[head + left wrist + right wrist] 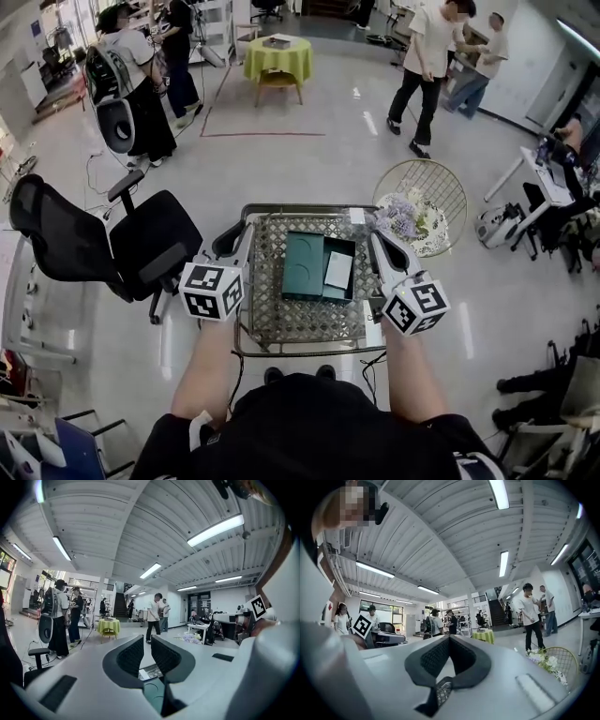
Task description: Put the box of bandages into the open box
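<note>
A dark green open box [339,272] lies on the mesh-topped table [281,319], its lid [303,264] folded out to the left. A flat white item [337,269] lies inside it; I cannot tell if it is the box of bandages. My left gripper [246,239] hovers at the table's left edge, left of the lid, shut with nothing between its fingers. My right gripper [380,242] hangs at the right edge, beside the box, also shut and empty. In the left gripper view the gripper [147,641] points above the green box [152,691]. In the right gripper view the gripper [449,641] shows tips that meet.
A black office chair [112,244] stands close to the table's left. A round wire basket with flowers [422,211] sits on the floor at the back right. Several people stand farther off, near a yellow-green table [277,58]. Desk legs and cables are at far right.
</note>
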{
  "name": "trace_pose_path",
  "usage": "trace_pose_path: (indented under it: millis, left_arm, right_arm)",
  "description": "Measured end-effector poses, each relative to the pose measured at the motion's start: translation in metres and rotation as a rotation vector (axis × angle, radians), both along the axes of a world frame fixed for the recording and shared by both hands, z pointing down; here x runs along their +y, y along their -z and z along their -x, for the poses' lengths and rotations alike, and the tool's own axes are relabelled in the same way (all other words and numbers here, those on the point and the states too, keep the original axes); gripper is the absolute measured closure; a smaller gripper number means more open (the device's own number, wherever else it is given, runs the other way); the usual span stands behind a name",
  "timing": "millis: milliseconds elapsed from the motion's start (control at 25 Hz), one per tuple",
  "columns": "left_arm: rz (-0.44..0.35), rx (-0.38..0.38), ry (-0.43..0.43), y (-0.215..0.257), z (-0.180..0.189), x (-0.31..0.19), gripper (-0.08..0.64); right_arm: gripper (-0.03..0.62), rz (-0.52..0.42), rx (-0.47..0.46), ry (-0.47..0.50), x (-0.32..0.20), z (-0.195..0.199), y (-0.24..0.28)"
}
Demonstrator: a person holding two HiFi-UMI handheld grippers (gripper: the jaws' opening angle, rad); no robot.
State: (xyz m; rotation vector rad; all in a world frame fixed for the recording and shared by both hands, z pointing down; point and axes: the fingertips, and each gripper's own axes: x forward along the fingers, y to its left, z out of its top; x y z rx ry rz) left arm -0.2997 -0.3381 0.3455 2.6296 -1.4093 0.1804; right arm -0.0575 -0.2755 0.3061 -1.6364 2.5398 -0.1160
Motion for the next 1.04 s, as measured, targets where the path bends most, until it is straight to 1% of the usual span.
trace_pose_path:
  millis: [160, 320, 680, 1040]
  left_arm:
    - [0.012, 0.008, -0.001, -0.001, -0.016, -0.001, 0.509]
    - [0.019, 0.003, -0.011, -0.006, -0.033, 0.004, 0.511]
    - [0.023, -0.015, -0.004, -0.007, -0.053, 0.016, 0.515]
    - [0.037, -0.013, -0.016, -0.023, -0.04, 0.021, 0.517]
  right_arm:
    - [0.586, -0.003, 0.039, 0.007, 0.003, -0.012, 0.0]
    - [0.586, -0.011, 0.069, 0.028, 0.006, -0.015, -0.002]
    - [0.586, 0.001, 0.057, 0.055, 0.01, -0.028, -0.008]
    - [0.586, 0.03, 0.061, 0.084, 0.012, 0.004, -0.031]
